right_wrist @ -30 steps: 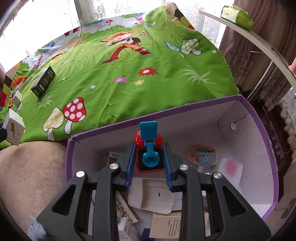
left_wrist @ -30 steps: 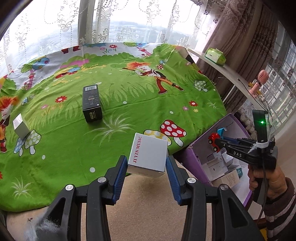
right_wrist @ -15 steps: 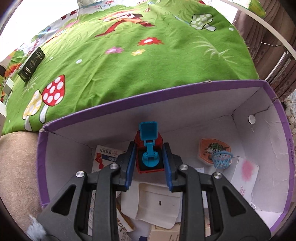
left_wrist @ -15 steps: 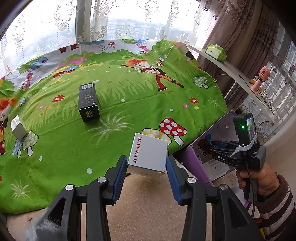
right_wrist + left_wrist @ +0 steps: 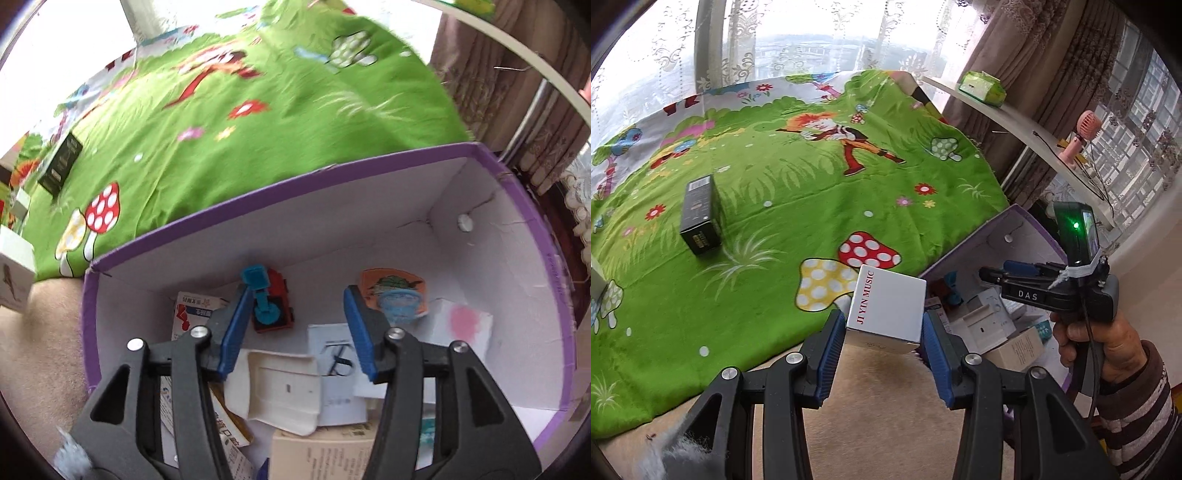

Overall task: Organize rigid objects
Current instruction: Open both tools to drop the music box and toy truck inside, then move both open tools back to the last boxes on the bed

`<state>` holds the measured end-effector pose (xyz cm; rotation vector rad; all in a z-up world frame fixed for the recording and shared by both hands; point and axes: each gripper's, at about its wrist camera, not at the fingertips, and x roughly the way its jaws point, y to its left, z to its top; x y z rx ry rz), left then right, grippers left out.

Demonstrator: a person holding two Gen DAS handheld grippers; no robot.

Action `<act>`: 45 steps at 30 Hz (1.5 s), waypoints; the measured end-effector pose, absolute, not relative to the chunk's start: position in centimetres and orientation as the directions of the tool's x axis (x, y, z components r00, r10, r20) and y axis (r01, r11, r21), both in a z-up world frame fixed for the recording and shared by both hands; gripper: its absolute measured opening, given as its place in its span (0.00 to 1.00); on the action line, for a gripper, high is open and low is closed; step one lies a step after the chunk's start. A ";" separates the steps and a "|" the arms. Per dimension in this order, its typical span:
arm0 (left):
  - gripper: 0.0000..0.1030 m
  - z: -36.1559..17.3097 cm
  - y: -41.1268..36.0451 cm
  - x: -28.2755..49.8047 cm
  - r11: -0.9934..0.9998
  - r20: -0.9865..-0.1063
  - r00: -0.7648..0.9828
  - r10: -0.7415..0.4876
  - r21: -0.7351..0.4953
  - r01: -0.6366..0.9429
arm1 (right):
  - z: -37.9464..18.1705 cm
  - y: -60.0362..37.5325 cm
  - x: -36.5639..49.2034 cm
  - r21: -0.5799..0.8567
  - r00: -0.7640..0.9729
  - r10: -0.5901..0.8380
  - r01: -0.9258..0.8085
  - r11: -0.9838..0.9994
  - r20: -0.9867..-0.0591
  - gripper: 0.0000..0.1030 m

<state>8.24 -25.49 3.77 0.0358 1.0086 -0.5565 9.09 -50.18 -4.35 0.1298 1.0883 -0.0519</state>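
While the left claw (image 5: 884, 349) grips the white box (image 5: 886, 308), the right claw (image 5: 293, 328) gapes over the purple bin (image 5: 517, 280).

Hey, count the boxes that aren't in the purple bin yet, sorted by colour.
White boxes: 2, one held in the left gripper, one on the blanket
Black boxes: 1, lying on the blanket
Total: 3
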 end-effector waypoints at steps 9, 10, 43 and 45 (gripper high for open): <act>0.43 3.3 -30.7 6.6 0.774 -0.800 0.295 -0.523 -0.300 0.558 | 0.1 -54.2 6.6 0.049 0.544 -0.069 0.198 0.979 -0.836 0.66; 0.43 3.2 -31.1 6.4 0.767 -0.801 0.286 -0.526 -0.302 0.566 | 0.5 -54.3 6.5 0.051 0.549 -0.070 0.203 0.978 -0.833 0.66; 0.57 4.6 -17.4 7.7 0.909 -0.734 0.537 -0.415 -0.321 0.265 | 4.1 -41.9 7.9 0.113 0.586 0.131 -0.067 0.991 -0.799 0.67; 0.57 4.7 -15.7 8.0 0.921 -0.731 0.559 -0.391 -0.316 0.230 | 4.2 -40.4 8.2 0.117 0.582 0.149 -0.092 0.989 -0.799 0.67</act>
